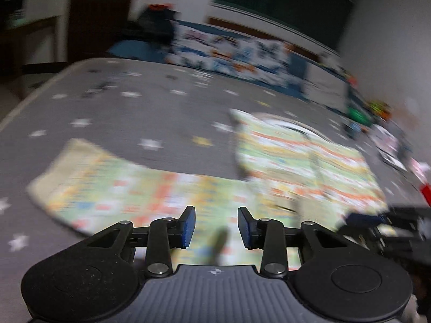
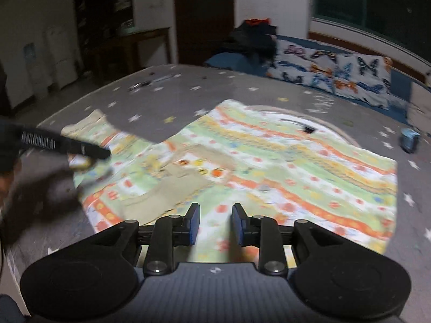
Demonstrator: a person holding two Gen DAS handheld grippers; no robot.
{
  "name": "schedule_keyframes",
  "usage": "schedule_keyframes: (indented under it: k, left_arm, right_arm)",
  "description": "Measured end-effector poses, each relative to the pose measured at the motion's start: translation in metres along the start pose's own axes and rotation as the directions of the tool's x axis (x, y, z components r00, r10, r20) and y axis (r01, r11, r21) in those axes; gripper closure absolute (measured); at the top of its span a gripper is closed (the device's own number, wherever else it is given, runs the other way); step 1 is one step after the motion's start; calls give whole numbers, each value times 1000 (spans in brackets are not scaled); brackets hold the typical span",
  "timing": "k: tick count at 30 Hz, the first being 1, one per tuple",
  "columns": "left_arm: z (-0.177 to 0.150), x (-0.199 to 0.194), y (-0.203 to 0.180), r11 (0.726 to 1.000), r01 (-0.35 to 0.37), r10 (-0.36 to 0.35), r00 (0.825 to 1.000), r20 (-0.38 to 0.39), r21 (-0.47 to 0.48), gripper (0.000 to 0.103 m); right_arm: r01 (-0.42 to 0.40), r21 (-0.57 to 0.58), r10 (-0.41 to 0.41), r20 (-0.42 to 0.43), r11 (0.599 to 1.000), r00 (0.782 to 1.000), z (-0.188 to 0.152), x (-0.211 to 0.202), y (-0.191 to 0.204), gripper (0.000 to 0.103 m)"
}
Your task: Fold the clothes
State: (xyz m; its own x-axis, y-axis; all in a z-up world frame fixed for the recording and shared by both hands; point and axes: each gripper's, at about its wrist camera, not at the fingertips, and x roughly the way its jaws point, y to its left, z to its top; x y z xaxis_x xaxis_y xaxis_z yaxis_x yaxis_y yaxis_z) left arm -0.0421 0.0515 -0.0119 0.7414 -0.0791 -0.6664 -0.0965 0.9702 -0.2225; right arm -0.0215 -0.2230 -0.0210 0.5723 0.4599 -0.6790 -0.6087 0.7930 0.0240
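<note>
A small striped shirt (image 2: 269,161) in green, orange, yellow and white lies flat on the grey star-print bed sheet (image 2: 150,102), with one sleeve (image 2: 89,129) stretched to the left. It also shows in the left wrist view (image 1: 296,156), blurred, its sleeve (image 1: 80,177) reaching left. My left gripper (image 1: 216,227) is open and empty above the shirt's near edge. My right gripper (image 2: 216,223) is open and empty above the shirt's lower hem. The left gripper's body (image 2: 64,145) shows blurred at the left over the sleeve.
A butterfly-print pillow (image 2: 336,75) and a dark heap of clothes (image 2: 253,40) lie at the bed's far edge. A small blue object (image 2: 409,138) sits on the sheet at the right. A wooden desk (image 2: 129,43) and shelves stand beyond the bed's left side.
</note>
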Motion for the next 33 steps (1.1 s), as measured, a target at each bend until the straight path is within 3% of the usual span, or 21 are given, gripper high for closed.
schedule_keyframes:
  k: [4, 8, 13, 18, 20, 22, 26, 29, 33]
  left_arm:
    - [1, -10, 38, 981, -179, 183, 982, 48, -81, 60]
    - [3, -11, 74, 937, -303, 317, 947, 60, -175, 56]
    - [7, 1, 98, 907, -345, 363, 931, 32, -242, 56]
    - [9, 12, 104, 900, -358, 378, 925, 36, -249, 59]
    - [10, 15, 105, 899, -362, 383, 923, 42, -244, 80]
    - [11, 14, 107, 909, -322, 344, 938, 43, -265, 94]
    - [19, -2, 88, 939, -197, 231, 968, 93, -283, 95]
    - [24, -9, 54, 968, -85, 115, 986, 117, -234, 95]
    - [30, -16, 4, 985, 67, -47, 991, 128, -156, 95]
  right_arm:
    - [10, -64, -12, -25, 998, 1000, -3, 10, 16, 76]
    - [9, -54, -10, -8, 999, 1000, -1, 1, 15, 74]
    - [29, -41, -29, 1, 999, 1000, -1, -7, 9, 73]
    - [32, -25, -32, 8, 999, 999, -5, -14, 6, 73]
    - [34, -18, -34, 11, 999, 999, -6, -16, 5, 73]
    - [38, -8, -37, 17, 999, 999, -8, -19, 3, 73]
    - [49, 17, -49, 29, 999, 998, -12, -26, -2, 73]
    - [66, 35, -67, 38, 997, 997, -15, -33, -7, 73]
    - [89, 69, -92, 49, 994, 995, -21, -43, -18, 73]
